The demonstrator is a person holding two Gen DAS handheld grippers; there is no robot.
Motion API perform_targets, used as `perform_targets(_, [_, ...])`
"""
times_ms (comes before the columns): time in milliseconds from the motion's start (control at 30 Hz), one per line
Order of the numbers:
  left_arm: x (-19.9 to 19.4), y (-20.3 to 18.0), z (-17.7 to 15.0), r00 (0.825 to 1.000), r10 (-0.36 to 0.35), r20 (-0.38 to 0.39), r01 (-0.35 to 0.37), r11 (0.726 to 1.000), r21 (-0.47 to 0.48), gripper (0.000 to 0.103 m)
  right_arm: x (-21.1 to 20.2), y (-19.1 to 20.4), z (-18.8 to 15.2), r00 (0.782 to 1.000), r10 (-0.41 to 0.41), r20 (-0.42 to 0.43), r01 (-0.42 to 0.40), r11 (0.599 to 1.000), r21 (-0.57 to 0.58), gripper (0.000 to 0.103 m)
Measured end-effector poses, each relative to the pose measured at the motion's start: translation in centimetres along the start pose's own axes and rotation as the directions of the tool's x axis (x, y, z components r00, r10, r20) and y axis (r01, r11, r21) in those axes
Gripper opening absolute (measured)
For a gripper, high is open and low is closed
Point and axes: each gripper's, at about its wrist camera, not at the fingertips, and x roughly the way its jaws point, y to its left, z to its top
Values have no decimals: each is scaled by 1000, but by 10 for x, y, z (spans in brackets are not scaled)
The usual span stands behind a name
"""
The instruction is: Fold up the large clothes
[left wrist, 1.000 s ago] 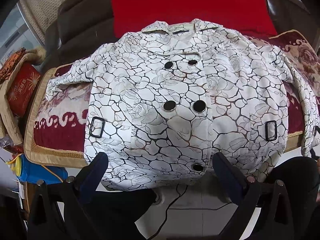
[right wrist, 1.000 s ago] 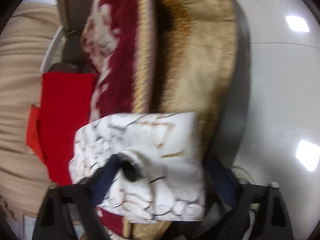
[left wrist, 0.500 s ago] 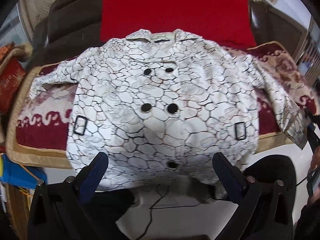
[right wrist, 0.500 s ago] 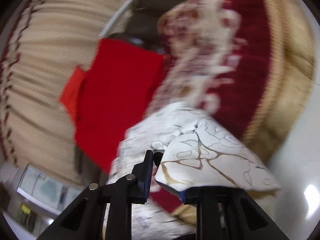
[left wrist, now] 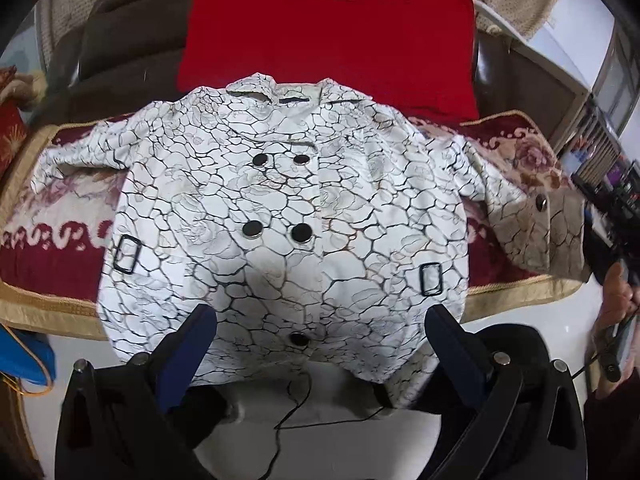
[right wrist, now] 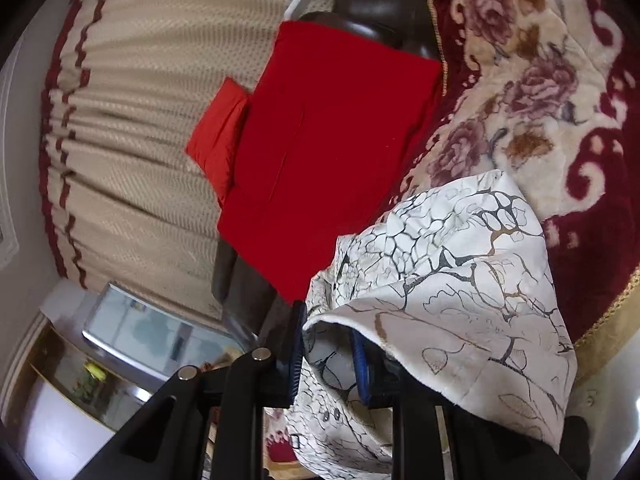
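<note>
Coat (left wrist: pixel 280 216): spread face up on the sofa (left wrist: pixel 52 240), ahead of the left claw, hem just past its tips.
Left claw (left wrist: pixel 320 340): jaws apart, holding nothing.
Right claw (right wrist: pixel 328 354): clamped on the cuff (right wrist: pixel 440 300), which drapes over its right finger.
Red cloth (left wrist: pixel 328 28): beyond the collar.

Your left gripper (left wrist: pixel 320 340) points steeply down with its blue-padded jaws spread wide and nothing between them. Your right gripper (right wrist: pixel 326 354) is rolled, pointing nearly level, pads pinched on the white crackle-patterned coat sleeve (right wrist: pixel 460 280).
</note>
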Motion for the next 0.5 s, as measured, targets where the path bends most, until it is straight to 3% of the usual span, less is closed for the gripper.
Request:
perform_targets(100, [6, -3, 0, 998, -65, -12, 65, 997, -38, 103, 8, -14, 2, 999, 40, -28, -38, 997, 72, 23])
perform_targets(233, [13, -10, -2, 998, -54, -38, 53, 999, -5, 103, 45, -12, -7, 990, 79, -114, -67, 992, 105, 24])
perform_targets(367, [10, 10, 0, 1000, -16, -20, 15, 999, -50, 103, 101, 17, -22, 968, 148, -204, -128, 986, 109, 24])
perform_targets(500, [1, 37, 2, 999, 25, 20, -23, 994, -110, 103, 178, 77, -25, 924, 268, -272, -252, 963, 93, 24])
